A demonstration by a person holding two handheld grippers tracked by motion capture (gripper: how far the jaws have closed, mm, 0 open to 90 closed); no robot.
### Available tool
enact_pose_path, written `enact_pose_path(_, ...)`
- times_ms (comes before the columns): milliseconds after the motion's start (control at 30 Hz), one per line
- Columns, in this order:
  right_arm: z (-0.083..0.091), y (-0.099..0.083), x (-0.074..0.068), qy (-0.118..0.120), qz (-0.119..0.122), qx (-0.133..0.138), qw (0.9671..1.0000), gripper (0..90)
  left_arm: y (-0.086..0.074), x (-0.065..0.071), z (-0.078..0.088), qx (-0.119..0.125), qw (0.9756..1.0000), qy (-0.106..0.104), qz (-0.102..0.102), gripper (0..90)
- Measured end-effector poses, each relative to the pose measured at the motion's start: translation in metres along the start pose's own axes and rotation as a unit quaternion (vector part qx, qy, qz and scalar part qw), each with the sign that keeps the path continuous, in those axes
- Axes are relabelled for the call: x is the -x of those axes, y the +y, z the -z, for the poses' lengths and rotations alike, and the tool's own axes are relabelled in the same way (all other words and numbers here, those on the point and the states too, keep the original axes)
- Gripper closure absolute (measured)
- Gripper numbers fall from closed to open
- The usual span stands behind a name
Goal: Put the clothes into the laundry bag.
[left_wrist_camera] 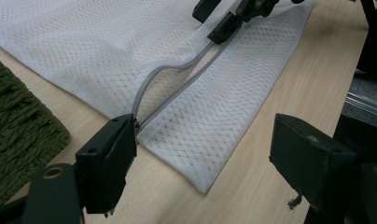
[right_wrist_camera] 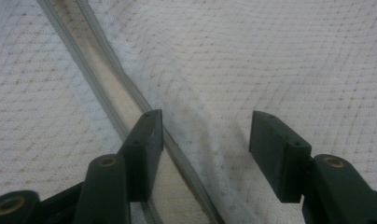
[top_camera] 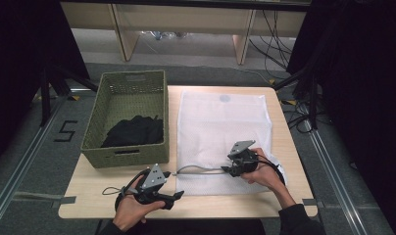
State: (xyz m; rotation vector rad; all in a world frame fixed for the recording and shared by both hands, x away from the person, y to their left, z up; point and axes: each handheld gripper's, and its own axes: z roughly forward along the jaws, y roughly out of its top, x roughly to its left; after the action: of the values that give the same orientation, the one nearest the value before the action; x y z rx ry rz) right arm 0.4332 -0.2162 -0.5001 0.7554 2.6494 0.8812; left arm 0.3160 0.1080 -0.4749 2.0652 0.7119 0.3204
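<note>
right gripper (right_wrist_camera: 205, 140) over mesh bag (right_wrist_camera: 280, 60)

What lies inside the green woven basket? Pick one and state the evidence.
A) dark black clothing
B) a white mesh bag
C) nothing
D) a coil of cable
A: a heap of black clothing lies in the green basket, while the white mesh bag lies flat on the table beside it.

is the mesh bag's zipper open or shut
Partly open: the zipper tapes on the mesh bag gape apart, showing wood between them.
</note>
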Motion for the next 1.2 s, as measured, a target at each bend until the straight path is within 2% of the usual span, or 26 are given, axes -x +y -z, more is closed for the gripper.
enact_pose_path(33, -0.002, -0.001, 0.003, 0.007, 0.006, 0.007, 0.9999, 49.9, 0.0, 0.0, 0.0, 0.0, 1.0, 0.0, 0.002, 22.3)
enact_pose_path(100, -0.002, -0.002, 0.008, 0.013, -0.025, 0.012, 0.9995, 57.5, 0.0, 0.001, -0.001, 0.006, 0.9999, 0.002, 0.009, 22.3)
enact_pose_path(133, -0.002, -0.002, 0.011, 0.019, -0.022, 0.012, 0.9995, 59.9, 0.0, 0.001, -0.001, 0.006, 0.9999, 0.002, 0.009, 22.4)
enact_pose_path(200, -0.002, -0.002, 0.011, 0.012, -0.033, 0.013, 0.9993, 66.9, -0.001, 0.001, -0.001, 0.013, 0.9998, 0.005, 0.01, 22.4)
enact_pose_path(233, -0.002, -0.002, 0.012, 0.006, -0.029, 0.014, 0.9995, 70.1, 0.0, 0.0, 0.0, 0.009, 0.9999, 0.01, 0.004, 22.4)
enact_pose_path(267, 0.0, 0.0, 0.013, 0.006, -0.035, 0.005, 0.9994, 73.4, 0.0, -0.001, 0.0, 0.009, 0.9999, 0.009, 0.005, 22.4)
enact_pose_path(300, 0.0, 0.0, 0.013, 0.006, -0.035, 0.005, 0.9994, 73.4, 0.0, -0.001, 0.0, 0.009, 0.9999, 0.009, 0.005, 22.4)
enact_pose_path(333, 0.0, 0.0, 0.012, 0.004, -0.049, 0.001, 0.9988, 78.2, 0.0, -0.001, 0.001, 0.004, 0.9999, 0.01, 0.007, 22.5)
enact_pose_path(367, -0.002, 0.0, 0.015, -0.009, -0.023, 0.008, 0.9997, 80.3, 0.0, -0.001, 0.001, 0.004, 0.9999, 0.011, 0.006, 22.5)
enact_pose_path(400, -0.002, 0.0, 0.015, -0.009, -0.023, 0.008, 0.9997, 80.3, 0.0, -0.001, 0.001, 0.004, 0.9999, 0.011, 0.006, 22.6)
enact_pose_path(433, -0.002, 0.003, 0.013, -0.01, -0.022, 0.006, 0.9997, 83.7, 0.0, 0.001, 0.0, 0.014, 0.9998, 0.009, 0.015, 22.8)
enact_pose_path(533, -0.002, 0.006, 0.012, -0.015, -0.016, 0.008, 0.9997, 86.4, 0.001, 0.0, 0.001, 0.01, 0.9998, 0.01, 0.011, 22.9)
enact_pose_path(567, -0.002, 0.007, 0.011, -0.02, -0.003, 0.01, 0.9997, 88.6, 0.001, -0.001, 0.002, 0.011, 0.9998, 0.005, 0.013, 22.8)
enact_pose_path(600, -0.002, 0.007, 0.011, -0.02, -0.003, 0.01, 0.9997, 88.6, 0.001, -0.002, 0.003, 0.007, 1.0, 0.006, 0.003, 22.8)
enact_pose_path(633, -0.001, 0.009, 0.008, -0.022, -0.015, 0.003, 0.9996, 89.5, 0.002, -0.002, 0.004, 0.014, 0.9998, 0.009, 0.013, 22.9)
enact_pose_path(667, -0.001, 0.009, 0.008, -0.022, -0.015, 0.003, 0.9996, 89.5, 0.002, -0.002, 0.004, 0.014, 0.9998, 0.009, 0.013, 22.9)
enact_pose_path(700, -0.001, 0.009, 0.009, -0.019, -0.004, 0.006, 0.9998, 89.6, 0.003, -0.002, 0.005, 0.017, 0.9997, 0.008, 0.017, 22.9)
enact_pose_path(767, -0.001, 0.01, 0.008, -0.022, -0.002, 0.005, 0.9997, 89.8, 0.003, -0.004, 0.006, 0.023, 0.9995, 0.01, 0.017, 22.9)
enact_pose_path(800, 0.0, 0.011, 0.008, -0.019, -0.002, 0.002, 0.9998, 89.8, 0.003, -0.006, 0.007, 0.023, 0.9997, 0.01, 0.007, 23.0)
enact_pose_path(833, -0.001, 0.01, 0.009, -0.01, 0.001, 0.0, 1.0, 85.2, 0.003, -0.005, 0.006, 0.02, 0.9995, 0.009, 0.022, 23.0)
enact_pose_path(867, -0.001, 0.009, 0.008, -0.003, -0.014, -0.016, 0.9998, 82.6, 0.002, -0.006, 0.007, 0.016, 0.9996, 0.012, 0.019, 22.9)
enact_pose_path(900, -0.001, 0.008, 0.008, -0.009, -0.012, -0.017, 0.9997, 81.1, 0.002, -0.006, 0.006, 0.015, 0.9996, 0.012, 0.018, 22.9)
enact_pose_path(1000, 0.0, 0.007, 0.01, -0.002, -0.012, -0.019, 0.9997, 76.2, 0.002, -0.005, 0.006, 0.014, 0.9997, 0.012, 0.016, 22.9)
enact_pose_path(1033, 0.0, 0.006, 0.012, -0.011, -0.009, -0.018, 0.9997, 72.0, 0.002, -0.004, 0.005, 0.014, 0.9998, 0.008, 0.015, 22.9)
enact_pose_path(1100, 0.0, 0.006, 0.013, -0.005, -0.019, -0.019, 0.9996, 65.5, 0.002, -0.004, 0.005, 0.013, 0.9998, 0.007, 0.01, 22.9)
enact_pose_path(1200, 0.003, 0.005, 0.016, 0.002, -0.013, -0.02, 0.9997, 63.3, 0.002, -0.003, 0.005, 0.018, 0.9997, 0.006, 0.017, 22.8)
